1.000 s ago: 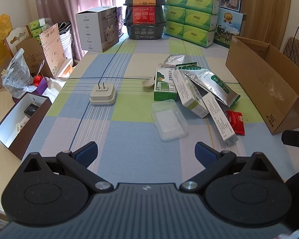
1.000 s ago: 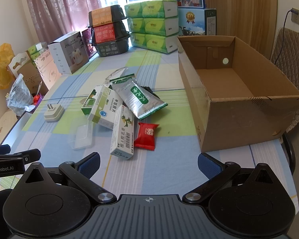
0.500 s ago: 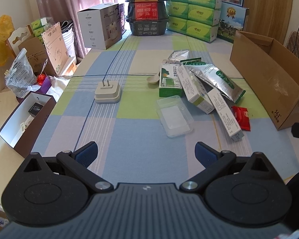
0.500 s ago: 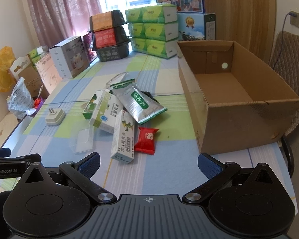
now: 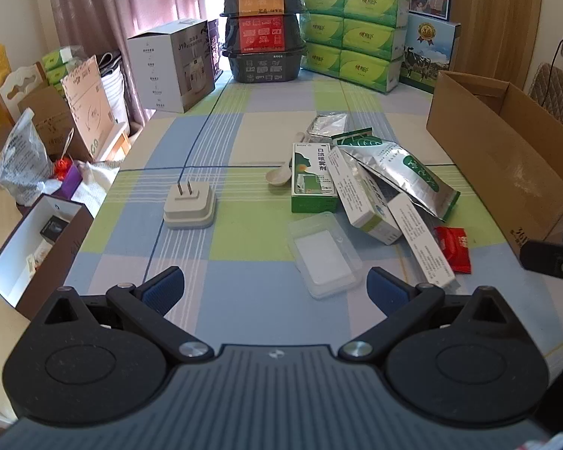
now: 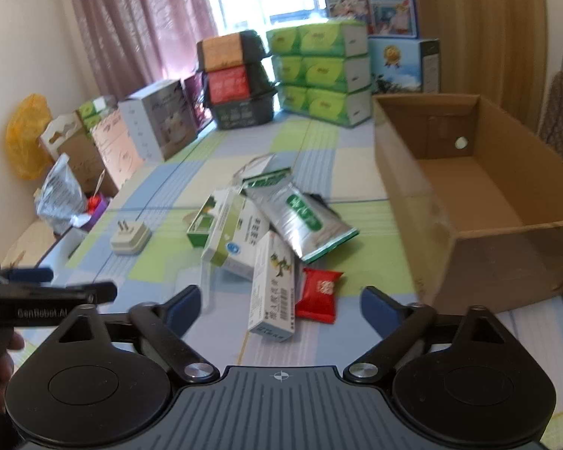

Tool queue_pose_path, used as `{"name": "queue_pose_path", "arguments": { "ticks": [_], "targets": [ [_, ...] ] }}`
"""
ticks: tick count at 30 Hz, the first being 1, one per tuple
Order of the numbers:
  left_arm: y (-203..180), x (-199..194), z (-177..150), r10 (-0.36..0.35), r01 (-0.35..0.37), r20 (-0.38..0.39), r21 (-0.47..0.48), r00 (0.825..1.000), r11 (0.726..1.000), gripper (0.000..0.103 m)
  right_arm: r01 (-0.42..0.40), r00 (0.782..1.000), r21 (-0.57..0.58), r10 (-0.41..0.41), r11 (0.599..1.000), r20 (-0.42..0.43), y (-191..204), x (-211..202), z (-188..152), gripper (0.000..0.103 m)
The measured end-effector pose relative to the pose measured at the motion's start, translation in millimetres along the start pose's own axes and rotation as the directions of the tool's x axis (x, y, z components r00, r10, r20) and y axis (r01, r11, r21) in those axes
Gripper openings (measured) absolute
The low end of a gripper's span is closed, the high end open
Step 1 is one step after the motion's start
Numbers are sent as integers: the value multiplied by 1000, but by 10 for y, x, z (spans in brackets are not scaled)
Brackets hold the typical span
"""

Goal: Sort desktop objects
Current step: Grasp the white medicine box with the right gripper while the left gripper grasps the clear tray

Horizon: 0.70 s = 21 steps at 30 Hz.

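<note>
Two handheld grippers hover above a checked tablecloth [image 5: 244, 120] of blue, green and cream, both with fingers spread wide and holding nothing. Seen from the left wrist camera, the left gripper [image 5: 276, 290] sits low at the near edge of the table, with a clear plastic case [image 5: 322, 255] lying flat just ahead between its blue-padded fingers [image 5: 165, 288]. A white plug adapter [image 5: 190, 207] rests prongs-up, apart to the left. Right of centre lies a loose heap: a green and white medicine box [image 5: 313, 177], a second white box [image 5: 360, 197] leaning across it, a silver foil pouch [image 5: 405, 172] on top, a long narrow carton [image 5: 420, 242], a red sachet [image 5: 454, 243] and a pale spoon [image 5: 279, 176]. From the right wrist camera, the right gripper [image 6: 279, 305] faces that heap, and an open, empty cardboard box [image 6: 409, 195] stands to its right on the table.
</note>
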State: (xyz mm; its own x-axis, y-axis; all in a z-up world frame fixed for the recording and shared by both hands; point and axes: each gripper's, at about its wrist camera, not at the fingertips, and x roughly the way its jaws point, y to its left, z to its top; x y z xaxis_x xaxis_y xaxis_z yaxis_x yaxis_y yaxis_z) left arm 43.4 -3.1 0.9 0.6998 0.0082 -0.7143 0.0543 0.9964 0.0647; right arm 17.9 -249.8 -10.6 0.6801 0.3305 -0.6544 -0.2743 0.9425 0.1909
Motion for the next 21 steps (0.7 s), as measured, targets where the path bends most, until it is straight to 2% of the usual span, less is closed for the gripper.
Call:
{"name": "queue_pose_path", "arguments": {
  "ticks": [6, 11, 13, 21],
  "targets": [
    [18, 284, -5, -19, 19, -22, 6, 1000, 1000, 102, -22, 999, -23, 21, 999, -49, -77, 362, -153, 71],
    [37, 540, -28, -92, 89, -47, -59, 995, 994, 102, -74, 995, 18, 75, 997, -70, -201, 623, -224, 57],
    [22, 627, -45, -100, 97, -44, -56, 994, 994, 102, -97, 992, 36, 99, 995, -78, -243, 717, -243, 54],
    [21, 802, -68, -149, 144, -55, -87, 987, 986, 101, -144, 982, 127, 158, 981, -108, -308, 978, -307, 51]
  ]
}}
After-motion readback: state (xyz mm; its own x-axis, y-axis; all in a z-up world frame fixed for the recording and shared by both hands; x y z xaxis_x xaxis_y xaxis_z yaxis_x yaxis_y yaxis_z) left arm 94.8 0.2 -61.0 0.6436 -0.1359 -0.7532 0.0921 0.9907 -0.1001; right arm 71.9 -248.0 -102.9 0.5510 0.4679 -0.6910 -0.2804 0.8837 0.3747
